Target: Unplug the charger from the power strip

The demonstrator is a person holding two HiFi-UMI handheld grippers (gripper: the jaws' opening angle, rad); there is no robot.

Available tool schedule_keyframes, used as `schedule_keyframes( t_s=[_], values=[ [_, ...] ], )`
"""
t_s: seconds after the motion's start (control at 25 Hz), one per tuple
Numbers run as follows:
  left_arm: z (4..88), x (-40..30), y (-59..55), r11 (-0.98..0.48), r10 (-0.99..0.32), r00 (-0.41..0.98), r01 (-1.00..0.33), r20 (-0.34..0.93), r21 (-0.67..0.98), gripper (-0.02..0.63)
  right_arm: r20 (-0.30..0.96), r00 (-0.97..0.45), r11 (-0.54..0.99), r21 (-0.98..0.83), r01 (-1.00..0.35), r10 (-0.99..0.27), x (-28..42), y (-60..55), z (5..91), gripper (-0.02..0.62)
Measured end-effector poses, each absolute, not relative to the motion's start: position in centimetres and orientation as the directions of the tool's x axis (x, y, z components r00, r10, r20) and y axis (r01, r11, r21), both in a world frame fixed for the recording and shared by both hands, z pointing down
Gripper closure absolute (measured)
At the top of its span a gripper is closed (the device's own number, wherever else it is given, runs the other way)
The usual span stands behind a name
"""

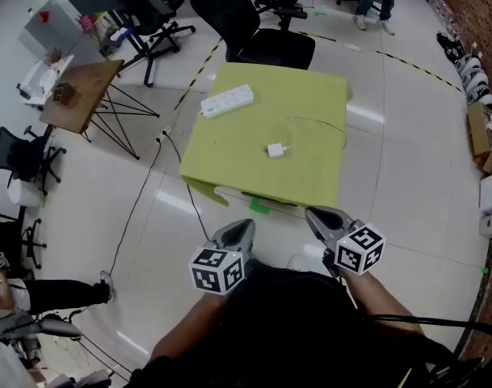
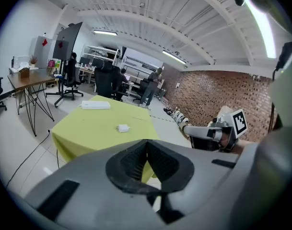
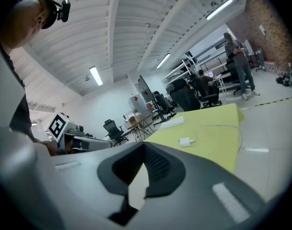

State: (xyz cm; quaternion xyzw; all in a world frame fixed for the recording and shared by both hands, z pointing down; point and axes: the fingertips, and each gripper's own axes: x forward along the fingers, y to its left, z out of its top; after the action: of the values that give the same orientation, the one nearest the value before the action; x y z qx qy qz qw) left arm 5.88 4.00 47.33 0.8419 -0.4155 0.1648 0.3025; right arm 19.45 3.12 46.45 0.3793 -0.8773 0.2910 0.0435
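Close against the person's body, the left gripper (image 1: 246, 225) has its two jaws pressed together with nothing between them. The right gripper (image 1: 312, 212), just beside it, is likewise closed and empty. Both hang over the floor (image 1: 407, 200), short of the near edge of the table (image 1: 310, 180), with their tips aimed toward it. Ahead of the pair, well apart from them and roughly between the lines they point along, the charger (image 1: 275, 150) lies flat on the yellow-green tabletop. It is a small white block with rounded corners, and its longer side runs across the grippers' pointing direction. A thin cable (image 1: 330, 122) leaves its right-hand end, swings further right toward the table's edge and curls back away from the grippers in a wide loop. Which way its prongs face cannot be made out. Farther ahead again, and off to the left of the charger without touching it, sits the power strip (image 1: 227, 101), a long white bar whose length slants from near-left to far-right. Its sockets show nothing plugged in. Beyond the table's far edge stands a black office chair (image 1: 262, 39), and a dark cord (image 1: 140, 208) trails over the floor left of the table.
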Motion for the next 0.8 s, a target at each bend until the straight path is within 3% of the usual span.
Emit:
schedule_keyframes(
  t_s=[0.44,0.8],
  values=[
    [45.7,4.5,4.3,-0.545,-0.557,0.632,-0.768,0.539,0.337,0.601,0.254,-0.645,0.471,-0.504,-0.724,-0.721,18.5,4.7,45.4,0.594],
    [45.8,-1.4,2.7,-0.580,-0.538,0.668,-0.736,0.514,0.350,0.601,0.258,-0.606,0.449,-0.470,-0.759,-0.753,12.1,4.8,44.6,0.594]
  ],
)
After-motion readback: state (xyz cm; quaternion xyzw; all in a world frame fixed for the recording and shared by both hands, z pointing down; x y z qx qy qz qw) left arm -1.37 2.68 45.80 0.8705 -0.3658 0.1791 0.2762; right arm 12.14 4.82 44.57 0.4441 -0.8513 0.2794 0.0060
